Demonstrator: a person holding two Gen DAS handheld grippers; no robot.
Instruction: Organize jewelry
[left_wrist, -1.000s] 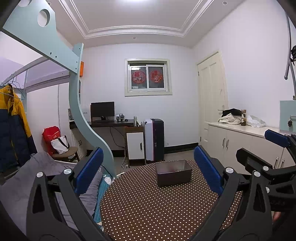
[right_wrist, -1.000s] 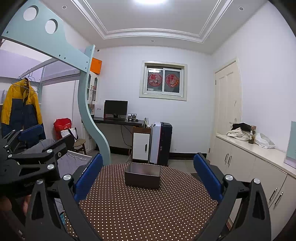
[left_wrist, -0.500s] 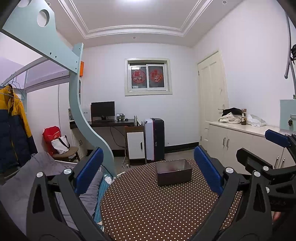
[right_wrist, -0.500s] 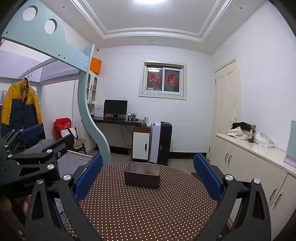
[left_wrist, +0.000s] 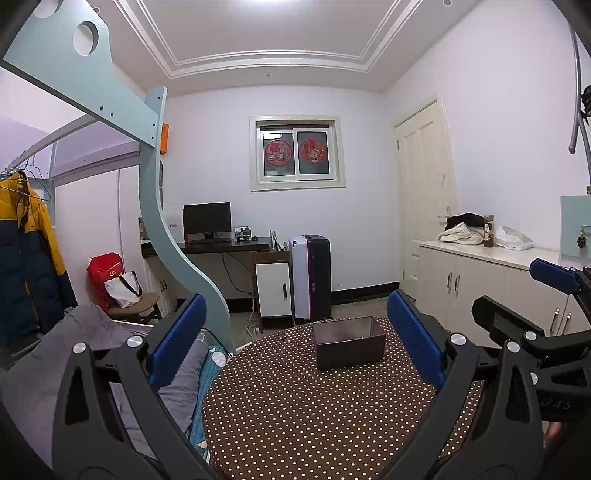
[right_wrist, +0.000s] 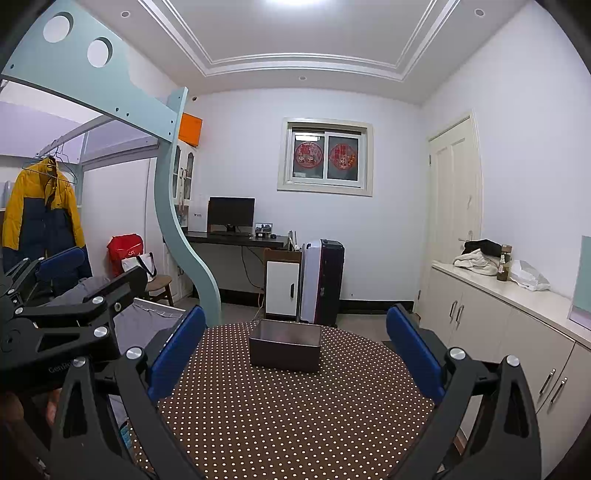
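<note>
Box (left_wrist: 349, 345) near table (left_wrist: 295, 413) far edge: rigid, we'd grip its rim; jewelry unseen. L gripper (left_wrist: 297, 343) & R gripper (right_wrist: 295, 347) both spread, empty.

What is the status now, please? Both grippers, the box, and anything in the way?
Left gripper open, empty. Right gripper open, empty. Box upright on dotted table, untouched; no jewelry seen. Path clear.
</note>
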